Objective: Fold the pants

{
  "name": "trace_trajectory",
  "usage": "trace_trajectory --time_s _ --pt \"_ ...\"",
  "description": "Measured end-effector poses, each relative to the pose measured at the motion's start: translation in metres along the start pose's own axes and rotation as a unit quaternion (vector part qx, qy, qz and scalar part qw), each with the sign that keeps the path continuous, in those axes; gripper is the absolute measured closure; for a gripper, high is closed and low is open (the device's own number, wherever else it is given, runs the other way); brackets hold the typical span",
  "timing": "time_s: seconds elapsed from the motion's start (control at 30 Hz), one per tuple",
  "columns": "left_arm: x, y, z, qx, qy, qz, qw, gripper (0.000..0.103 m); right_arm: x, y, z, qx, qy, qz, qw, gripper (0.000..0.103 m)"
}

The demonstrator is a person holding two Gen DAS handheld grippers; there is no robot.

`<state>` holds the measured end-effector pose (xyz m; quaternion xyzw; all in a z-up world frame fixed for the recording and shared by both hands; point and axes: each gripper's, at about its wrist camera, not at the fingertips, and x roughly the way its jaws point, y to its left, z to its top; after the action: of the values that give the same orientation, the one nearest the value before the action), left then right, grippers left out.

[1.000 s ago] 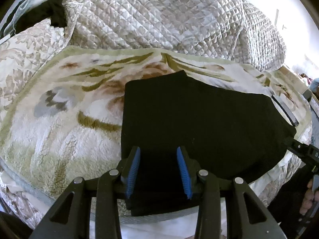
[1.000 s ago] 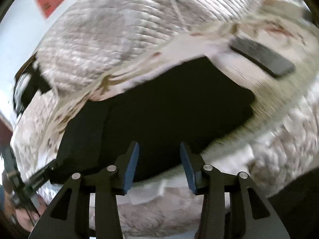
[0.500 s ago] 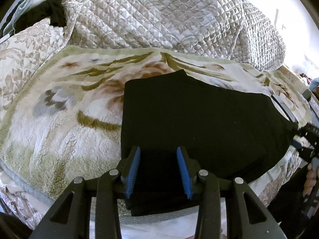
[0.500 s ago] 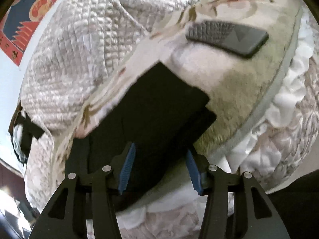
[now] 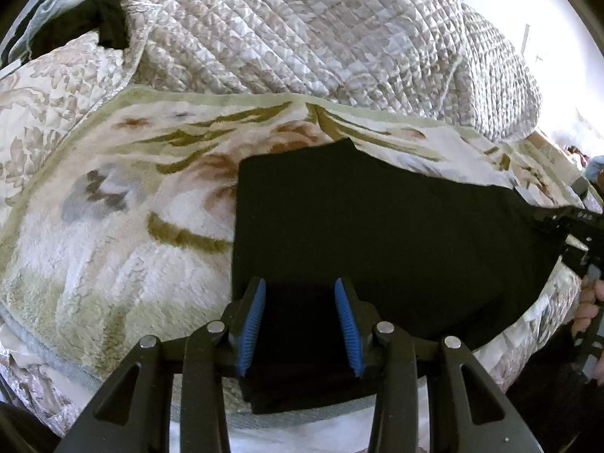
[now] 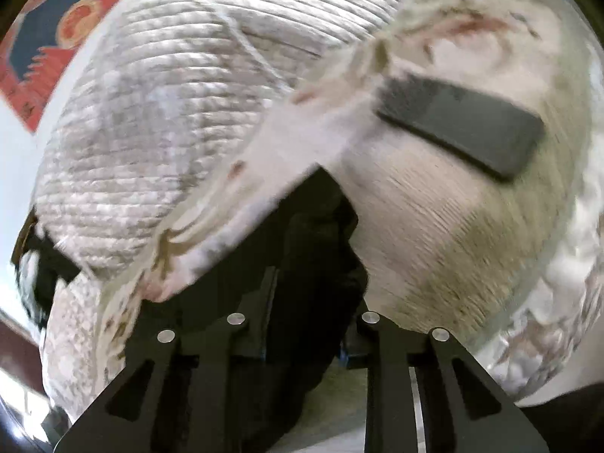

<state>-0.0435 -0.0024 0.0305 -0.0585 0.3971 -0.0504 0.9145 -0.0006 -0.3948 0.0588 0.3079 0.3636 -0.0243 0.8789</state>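
The black pants (image 5: 377, 241) lie folded flat on a floral fleece blanket (image 5: 113, 226) on the bed. My left gripper (image 5: 300, 324) is open, hovering over the near left end of the pants, nothing between its blue pads. My right gripper (image 6: 302, 317) is pushed into the right end of the pants (image 6: 309, 264); the black cloth sits between its fingers and hides the pads. In the left wrist view the right gripper (image 5: 558, 222) shows at the pants' right edge. The right view is blurred.
A quilted grey-white bedspread (image 5: 321, 34) is bunched up behind the blanket. A dark phone-like slab (image 6: 460, 124) lies on the blanket right of the pants. Dark clothes (image 5: 75, 19) lie at the far left. A red and blue wall hanging (image 6: 49, 45) is behind.
My right gripper swung toward the right end of the pants and pushed onto it, so cloth now lies between its fingers. My left gripper has barely moved.
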Motion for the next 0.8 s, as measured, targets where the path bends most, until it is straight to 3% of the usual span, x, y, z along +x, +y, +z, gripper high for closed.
trace_trajectory --time_s 0.13,0.27,0.4,0.5,0.6,0.63,0.8 --pt "-0.005 0.016 0.008 -0.024 -0.015 0.019 0.9994 0.062 -0.015 0.051 0.004 -0.068 -0.009 0.044 0.997 0.08" --pt "-0.012 0.041 0.014 -0.061 -0.027 0.039 0.997 0.062 -0.023 0.115 -0.009 -0.146 0.0 0.108 0.983 0.08" --pt "-0.017 0.061 0.014 -0.094 -0.031 0.057 0.9934 0.062 -0.011 0.178 -0.051 -0.229 0.045 0.174 0.957 0.08" --pt "-0.02 0.074 0.014 -0.115 -0.033 0.068 0.9905 0.062 0.022 0.209 -0.098 -0.284 0.113 0.201 0.931 0.08" --pt "-0.023 0.084 0.014 -0.13 -0.035 0.069 0.9885 0.062 0.064 0.217 -0.146 -0.315 0.197 0.197 0.907 0.08" --pt "-0.024 0.086 0.013 -0.132 -0.035 0.07 0.9881 0.062 0.072 0.217 -0.158 -0.328 0.204 0.187 0.903 0.08" --pt "-0.026 0.095 0.011 -0.145 -0.035 0.068 0.9865 0.062 0.061 0.223 -0.159 -0.346 0.175 0.186 0.903 0.08"
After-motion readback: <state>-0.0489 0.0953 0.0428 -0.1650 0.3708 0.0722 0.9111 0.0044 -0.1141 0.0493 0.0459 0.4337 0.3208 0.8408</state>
